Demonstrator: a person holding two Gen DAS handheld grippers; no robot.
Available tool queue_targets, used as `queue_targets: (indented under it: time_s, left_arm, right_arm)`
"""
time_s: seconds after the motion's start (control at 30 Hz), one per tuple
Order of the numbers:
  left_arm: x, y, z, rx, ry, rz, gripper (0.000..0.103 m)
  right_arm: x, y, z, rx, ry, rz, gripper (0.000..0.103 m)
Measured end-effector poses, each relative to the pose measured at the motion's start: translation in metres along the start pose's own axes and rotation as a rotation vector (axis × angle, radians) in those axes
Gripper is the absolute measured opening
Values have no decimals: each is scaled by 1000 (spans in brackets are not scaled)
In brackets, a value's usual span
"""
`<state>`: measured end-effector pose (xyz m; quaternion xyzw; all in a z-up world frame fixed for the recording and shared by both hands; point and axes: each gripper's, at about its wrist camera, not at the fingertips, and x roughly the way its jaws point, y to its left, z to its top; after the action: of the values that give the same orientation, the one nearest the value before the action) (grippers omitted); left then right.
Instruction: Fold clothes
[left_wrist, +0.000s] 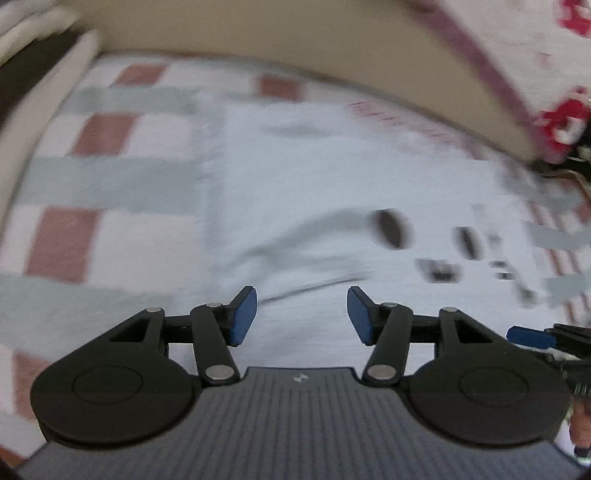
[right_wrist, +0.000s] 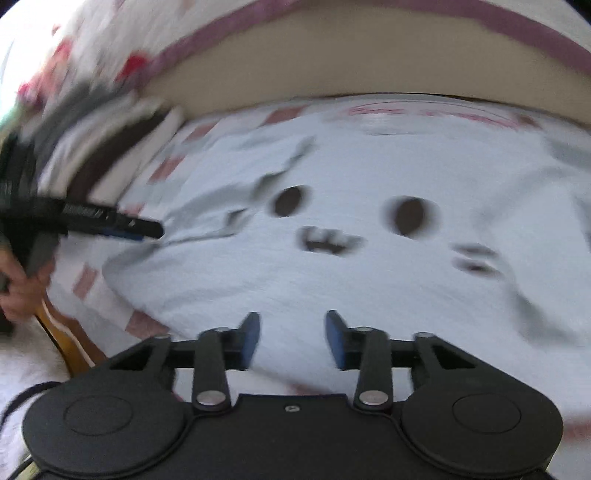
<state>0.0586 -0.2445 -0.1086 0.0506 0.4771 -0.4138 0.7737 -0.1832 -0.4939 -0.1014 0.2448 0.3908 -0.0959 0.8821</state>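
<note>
Lying flat beneath both tongs, white shirt (right_wrist: 369, 280); left tongs (left_wrist: 301, 315), right tongs (right_wrist: 293, 339) part-open, empty.

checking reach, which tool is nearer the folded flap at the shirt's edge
Left. The left tool has its tips right at the flap; the right tool hangs open over the shirt below the printed face.
</note>
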Motion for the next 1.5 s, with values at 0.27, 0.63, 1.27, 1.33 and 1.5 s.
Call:
queue_targets:
  time_s: [0.27,0.63,1.27,1.33,1.5]
  left_arm:
    - [32,-109,-40,-80,-32,-183,53]
    - [69,-170,-64,201,1,-42,53]
    - [75,-246,1,396,-121,-440,57]
    - [69,-249,3,431,-127,-473,58]
    - [60,-246,3,443,-165,-452,60]
  right_arm:
    - [-61,-110,-40,585,-72,-69,55]
    - [-62,-171,-82,834,-284,-104,60]
    - [-64,-156,4,448,-382,31,10]
    - [-70,-144,20,409,-371,76,11]
    - [-71,-116,44,313,-322,158,10]
